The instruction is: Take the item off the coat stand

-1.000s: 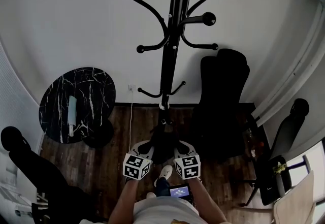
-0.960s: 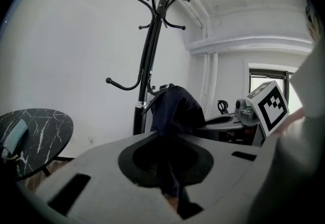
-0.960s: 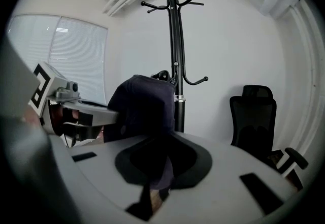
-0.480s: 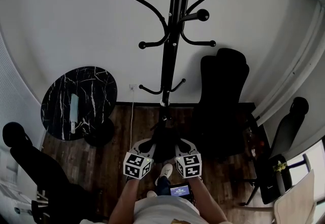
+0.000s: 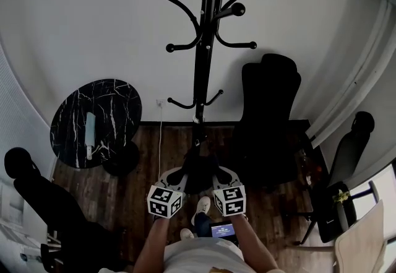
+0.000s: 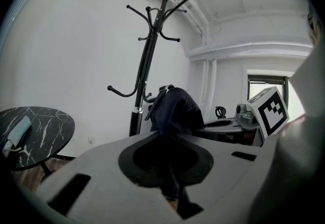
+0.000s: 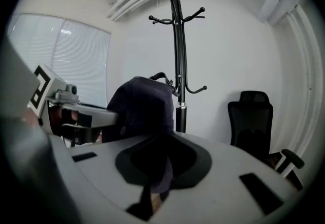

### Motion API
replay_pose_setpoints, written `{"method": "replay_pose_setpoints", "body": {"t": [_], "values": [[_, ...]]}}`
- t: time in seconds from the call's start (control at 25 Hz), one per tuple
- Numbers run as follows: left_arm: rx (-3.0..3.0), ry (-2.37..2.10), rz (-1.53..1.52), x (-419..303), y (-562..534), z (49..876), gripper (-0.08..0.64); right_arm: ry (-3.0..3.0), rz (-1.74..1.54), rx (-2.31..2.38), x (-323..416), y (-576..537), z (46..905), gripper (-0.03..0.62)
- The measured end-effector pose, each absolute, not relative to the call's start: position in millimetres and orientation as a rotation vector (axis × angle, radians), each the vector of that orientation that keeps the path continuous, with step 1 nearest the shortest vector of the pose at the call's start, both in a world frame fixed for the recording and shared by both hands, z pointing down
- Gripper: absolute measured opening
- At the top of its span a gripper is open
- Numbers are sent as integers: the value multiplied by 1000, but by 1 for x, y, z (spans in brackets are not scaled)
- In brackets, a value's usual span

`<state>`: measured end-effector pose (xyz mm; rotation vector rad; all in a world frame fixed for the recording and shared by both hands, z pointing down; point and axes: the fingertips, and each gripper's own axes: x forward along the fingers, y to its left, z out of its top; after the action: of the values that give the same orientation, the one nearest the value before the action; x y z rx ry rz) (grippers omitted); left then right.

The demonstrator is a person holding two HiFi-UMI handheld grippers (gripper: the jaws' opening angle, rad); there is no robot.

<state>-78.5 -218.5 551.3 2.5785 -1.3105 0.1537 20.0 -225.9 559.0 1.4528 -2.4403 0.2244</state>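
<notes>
A: Grippers?
B: Left gripper [image 5: 177, 176] and right gripper [image 5: 221, 174] are both pinched nearly closed on the dark item [image 5: 199, 168], one side each.
A: Where is it?
B: Low between them, just in front of the coat stand [image 5: 200, 49], near its lower hooks [image 5: 215, 96]. Can't tell if the strap [image 6: 155, 102] is clear.

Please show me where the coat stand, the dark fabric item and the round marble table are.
coat stand [image 5: 200, 73], head view, on the upright pole.
dark fabric item [image 6: 175, 111], left gripper view, on its bulging middle.
marble table [image 5: 114, 111], head view, on a bare part of the top.
</notes>
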Motion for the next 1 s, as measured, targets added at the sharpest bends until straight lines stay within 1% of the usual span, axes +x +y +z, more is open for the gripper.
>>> {"method": "replay_pose_setpoints", "body": {"t": [0.28, 0.48, 0.84, 1.0], "values": [[2599, -1354, 117, -77, -207, 539, 29, -2484, 278, 1479, 22, -211, 541, 29], [2612, -1415, 49, -80, -208, 517, 29, -2530, 217, 1486, 19, -212, 519, 29], [2594, -1456, 73, -66, -184, 510, 29, -2591, 285, 1460, 33, -195, 517, 29], [2584, -1483, 85, -58, -167, 508, 29, -2581, 266, 1439, 41, -176, 517, 29]]}}
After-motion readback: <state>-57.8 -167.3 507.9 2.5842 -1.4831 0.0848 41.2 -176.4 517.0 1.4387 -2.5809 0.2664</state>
